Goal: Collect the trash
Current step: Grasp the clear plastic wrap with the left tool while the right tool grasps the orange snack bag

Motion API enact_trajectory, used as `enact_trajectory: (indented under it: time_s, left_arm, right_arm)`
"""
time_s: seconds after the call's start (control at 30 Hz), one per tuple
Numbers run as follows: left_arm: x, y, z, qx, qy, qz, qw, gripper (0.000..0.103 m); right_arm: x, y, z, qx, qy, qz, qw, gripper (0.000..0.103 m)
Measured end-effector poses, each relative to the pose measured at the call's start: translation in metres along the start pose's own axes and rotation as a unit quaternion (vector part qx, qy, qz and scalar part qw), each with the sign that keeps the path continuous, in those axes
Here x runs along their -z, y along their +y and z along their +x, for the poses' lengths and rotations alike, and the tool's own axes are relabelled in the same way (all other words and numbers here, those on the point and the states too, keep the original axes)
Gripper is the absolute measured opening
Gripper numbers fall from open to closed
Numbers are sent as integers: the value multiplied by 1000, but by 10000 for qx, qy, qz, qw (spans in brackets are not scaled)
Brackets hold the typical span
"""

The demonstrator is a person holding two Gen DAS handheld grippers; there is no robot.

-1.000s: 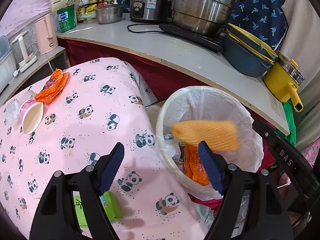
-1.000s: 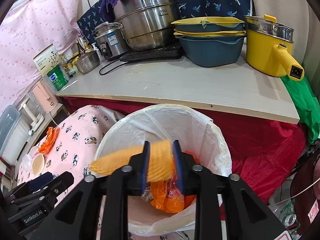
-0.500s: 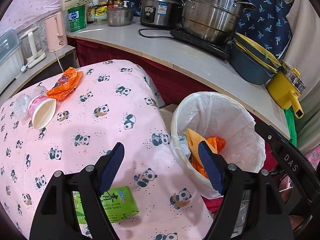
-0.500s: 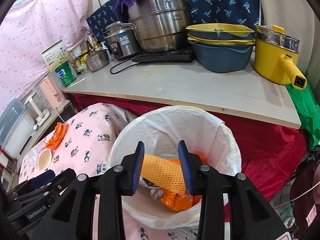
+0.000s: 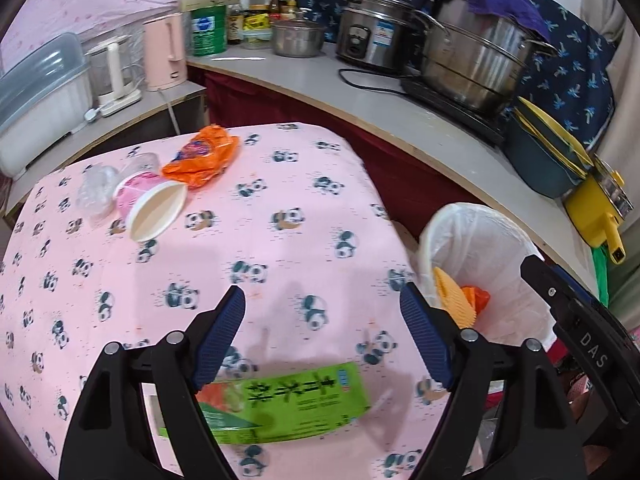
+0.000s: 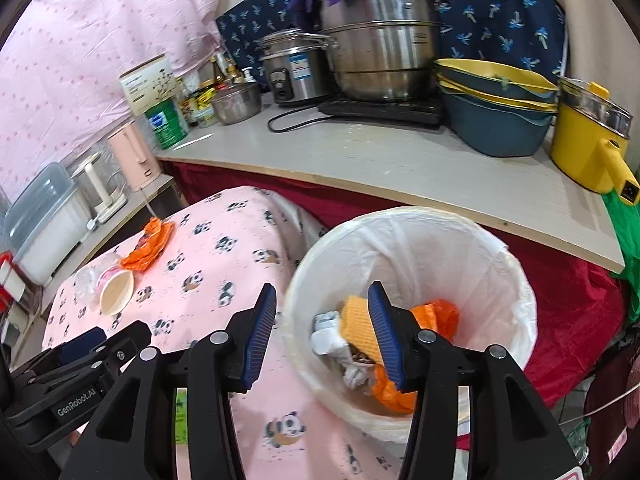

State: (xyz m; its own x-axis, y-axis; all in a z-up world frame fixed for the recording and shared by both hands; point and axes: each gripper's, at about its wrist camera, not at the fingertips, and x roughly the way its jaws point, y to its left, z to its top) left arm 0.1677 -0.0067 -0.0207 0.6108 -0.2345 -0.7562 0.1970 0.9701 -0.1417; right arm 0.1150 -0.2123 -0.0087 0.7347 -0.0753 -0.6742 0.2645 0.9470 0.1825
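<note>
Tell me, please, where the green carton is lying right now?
In the left wrist view the green carton lies flat on the panda cloth at the near edge, just under the open left tongs, left of the bin.

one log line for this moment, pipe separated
left gripper: open, empty | right gripper: opening, empty | yellow mesh sleeve: in white-lined bin | green carton: on table

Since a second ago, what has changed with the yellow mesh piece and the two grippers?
The right gripper, jaws just opening, let go of the yellow mesh piece; it now lies in the lined trash bin. The left gripper swung from the bin toward the green box, still empty. Paper cup and orange wrapper stayed put.
</note>
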Motion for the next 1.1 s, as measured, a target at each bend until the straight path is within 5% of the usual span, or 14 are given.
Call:
enact_trajectory:
  time_s: [0.6,1.1]
  left_arm:
    - [-10,148,-8,-1041,-178,-712,9919,89]
    - [-76,247,44,-1205,-152,-1098,9865,92]
  right_arm:
    - [4,141,42,-849,451,-835,9919,48]
    - [-37,241,153,-1454,1146,-655,9805,54]
